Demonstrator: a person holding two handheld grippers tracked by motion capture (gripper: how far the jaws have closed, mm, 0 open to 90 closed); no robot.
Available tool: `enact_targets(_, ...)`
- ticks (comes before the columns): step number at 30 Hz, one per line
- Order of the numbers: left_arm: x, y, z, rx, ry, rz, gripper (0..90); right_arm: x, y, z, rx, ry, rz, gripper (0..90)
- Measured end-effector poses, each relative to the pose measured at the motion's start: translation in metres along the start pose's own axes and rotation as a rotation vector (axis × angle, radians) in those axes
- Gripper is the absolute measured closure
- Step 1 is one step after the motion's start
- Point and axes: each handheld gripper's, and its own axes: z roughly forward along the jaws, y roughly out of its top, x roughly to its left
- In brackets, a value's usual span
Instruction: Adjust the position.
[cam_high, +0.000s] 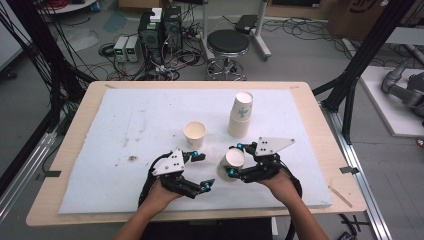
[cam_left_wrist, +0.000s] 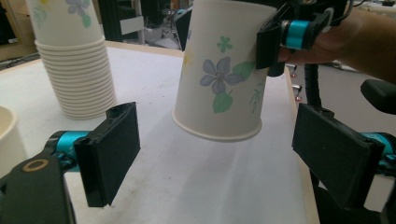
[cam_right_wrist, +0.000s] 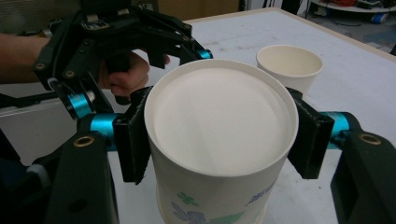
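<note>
My right gripper (cam_high: 235, 160) is shut on a flowered paper cup (cam_high: 231, 163) and holds it tilted just above the mat. In the right gripper view its two pads (cam_right_wrist: 133, 135) press the cup (cam_right_wrist: 219, 121) from both sides below the rim. My left gripper (cam_high: 201, 171) stands open just left of that cup. In the left gripper view the cup (cam_left_wrist: 224, 79) hangs ahead of the wide-apart jaws, its base clear of the mat. A single cup (cam_high: 194, 134) stands upright behind the grippers. A tall stack of cups (cam_high: 241, 115) stands to its right.
A white foam mat (cam_high: 125, 125) covers most of the wooden table (cam_high: 310, 100). The single cup (cam_right_wrist: 289, 65) is near the held one, and the stack (cam_left_wrist: 74, 60) stands far left in the left gripper view. A stool (cam_high: 228, 45) and electronics (cam_high: 160, 30) stand beyond the table.
</note>
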Motion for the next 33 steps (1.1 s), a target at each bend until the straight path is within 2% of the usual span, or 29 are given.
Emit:
enact_targets(4,0.000,0.001,0.009,-0.009,-0.007,-0.005,15.0,0.002,0.001,0.001,-0.002,0.010,-0.006,34.7)
enact_targets(17,-0.002,0.004,0.028,0.005,-0.049,0.011,15.8,0.005,0.001,0.006,0.004,0.049,-0.006,34.7)
enact_targets(28,-0.003,0.003,0.032,0.008,-0.083,0.026,24.6,0.005,0.002,0.006,-0.022,0.078,0.015,34.7)
enact_targets(33,-0.003,0.003,0.032,0.015,-0.082,0.044,28.1,0.005,0.001,0.007,-0.022,0.081,0.021,34.9)
